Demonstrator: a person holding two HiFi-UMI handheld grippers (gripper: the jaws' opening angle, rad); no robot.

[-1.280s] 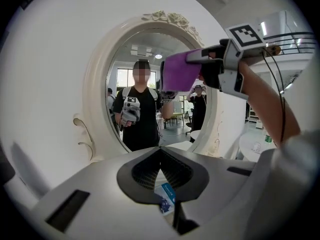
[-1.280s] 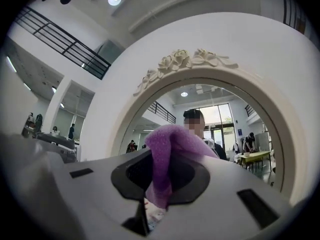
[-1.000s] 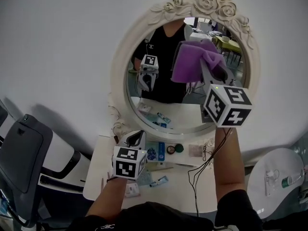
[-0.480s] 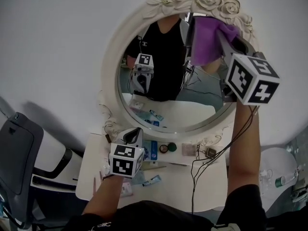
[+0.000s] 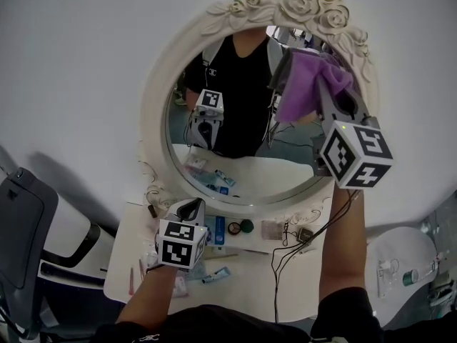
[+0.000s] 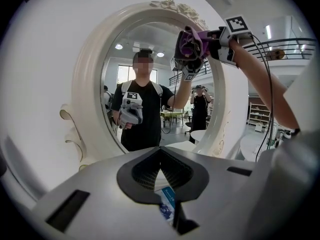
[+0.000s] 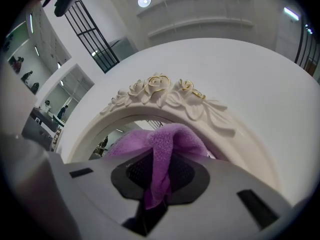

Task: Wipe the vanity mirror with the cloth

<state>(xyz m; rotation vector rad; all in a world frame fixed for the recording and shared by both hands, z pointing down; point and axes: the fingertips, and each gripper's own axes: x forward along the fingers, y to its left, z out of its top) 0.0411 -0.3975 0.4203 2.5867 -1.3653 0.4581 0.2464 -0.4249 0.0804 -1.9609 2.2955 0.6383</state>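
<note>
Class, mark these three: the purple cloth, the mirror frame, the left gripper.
purple cloth (image 5: 303,84), head view, middle of its bunched fabric.
mirror frame (image 5: 303,2), head view, carved roses at top.
left gripper (image 5: 194,206), head view, between its fingertips.

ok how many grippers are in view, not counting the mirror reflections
2. The left gripper is low over the vanity table, shut and empty. The right gripper is up at the vanity mirror's upper right, shut on the purple cloth.
</note>
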